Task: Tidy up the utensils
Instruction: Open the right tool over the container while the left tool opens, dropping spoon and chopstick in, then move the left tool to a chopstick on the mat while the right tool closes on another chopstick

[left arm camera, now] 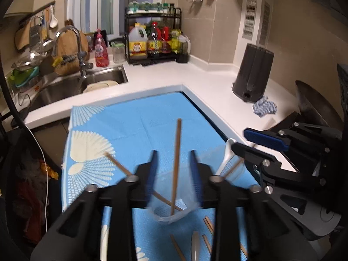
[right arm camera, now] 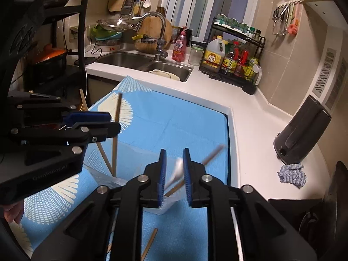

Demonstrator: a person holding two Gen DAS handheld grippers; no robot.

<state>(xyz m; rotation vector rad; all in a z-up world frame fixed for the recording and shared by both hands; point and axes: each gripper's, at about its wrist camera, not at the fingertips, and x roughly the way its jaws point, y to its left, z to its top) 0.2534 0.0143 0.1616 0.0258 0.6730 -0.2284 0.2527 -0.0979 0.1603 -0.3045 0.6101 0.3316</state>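
Two grippers are in play, and you hold a clear plastic cup (left arm camera: 174, 206) between the blue pads of your left gripper (left arm camera: 174, 178); its jaws press on the cup's sides. Three chopsticks stand in that cup: one chopstick (left arm camera: 176, 163) runs nearly upright, its long axis pointing away from you, and two lean out left and right. A white spoon (left arm camera: 226, 154) leans in the cup too, bowl up toward the right.

Your right gripper (right arm camera: 174, 178) has its jaws spread narrowly around the blurred spoon handle; whether the pads touch it, you cannot tell.

Only your left wrist view shows the loose chopsticks and a second spoon (left arm camera: 195, 248) lying under the cup on the blue cloth (left arm camera: 152, 117). Only your right wrist view shows an orange pot (right arm camera: 51, 55) far left.

Farther off sit the double sink (left arm camera: 65, 84), a condiment rack (left arm camera: 154, 34) and a dark knife block (left arm camera: 253, 74).
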